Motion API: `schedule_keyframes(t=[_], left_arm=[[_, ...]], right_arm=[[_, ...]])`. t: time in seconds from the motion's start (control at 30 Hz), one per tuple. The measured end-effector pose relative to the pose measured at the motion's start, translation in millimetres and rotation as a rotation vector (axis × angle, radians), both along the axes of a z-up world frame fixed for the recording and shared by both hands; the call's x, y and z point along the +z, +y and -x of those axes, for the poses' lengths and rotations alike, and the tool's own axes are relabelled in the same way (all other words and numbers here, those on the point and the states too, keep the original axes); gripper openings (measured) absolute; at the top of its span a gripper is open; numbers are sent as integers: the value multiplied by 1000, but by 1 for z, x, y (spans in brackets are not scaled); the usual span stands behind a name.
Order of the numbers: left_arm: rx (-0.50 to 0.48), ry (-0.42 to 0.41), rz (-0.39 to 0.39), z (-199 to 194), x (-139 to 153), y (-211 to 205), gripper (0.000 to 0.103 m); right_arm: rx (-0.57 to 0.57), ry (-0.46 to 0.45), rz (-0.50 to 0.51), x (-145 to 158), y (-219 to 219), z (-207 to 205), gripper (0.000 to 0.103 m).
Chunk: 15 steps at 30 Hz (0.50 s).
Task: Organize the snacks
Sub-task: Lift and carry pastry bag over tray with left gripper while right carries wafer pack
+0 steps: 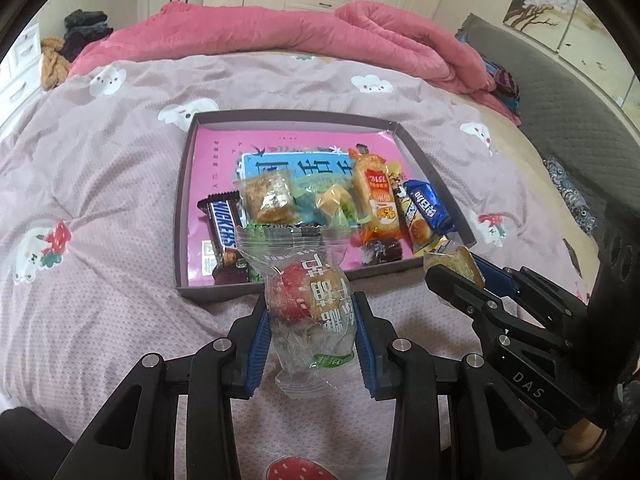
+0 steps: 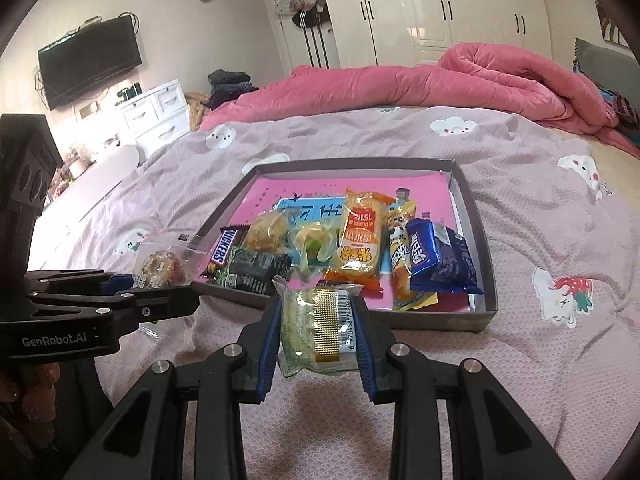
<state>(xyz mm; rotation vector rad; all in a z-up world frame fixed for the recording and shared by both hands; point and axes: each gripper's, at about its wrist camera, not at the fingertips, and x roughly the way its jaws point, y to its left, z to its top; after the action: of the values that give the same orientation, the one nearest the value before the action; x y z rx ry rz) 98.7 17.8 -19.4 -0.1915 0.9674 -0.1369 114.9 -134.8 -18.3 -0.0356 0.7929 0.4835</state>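
Left gripper: blue pads pressed onto a clear-wrapped pastry with a red patch, held at lower centre of the left wrist view, just in front of the near wall of the grey tray. Seen from the right wrist view, the same left gripper enters from the left edge, its packet beside the tray's left near corner.

Right gripper: pinching a clear packet with a pale green cake and a gold strip, lower centre of the right wrist view, just short of the tray's near wall. In the left wrist view the right gripper comes in from the right edge by the tray's near right corner.

Tray sits on the bed, mauve cover with cloud print. Pink liner inside. Contents, crowded toward the near half: Snickers bar at left, clear-wrapped crumbly square, yellow-green candy, orange packet, blue packet at right, black-green packet near the front wall.

Pink quilt bunched across the upper frame.
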Motion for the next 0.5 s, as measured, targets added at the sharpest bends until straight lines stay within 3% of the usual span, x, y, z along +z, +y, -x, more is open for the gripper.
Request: schedule_keyframes(t=[0.5], left_arm=[[19, -57, -7, 2, 13, 5, 39]], right_arm=[[-5, -67, -5, 13, 0, 5, 34]])
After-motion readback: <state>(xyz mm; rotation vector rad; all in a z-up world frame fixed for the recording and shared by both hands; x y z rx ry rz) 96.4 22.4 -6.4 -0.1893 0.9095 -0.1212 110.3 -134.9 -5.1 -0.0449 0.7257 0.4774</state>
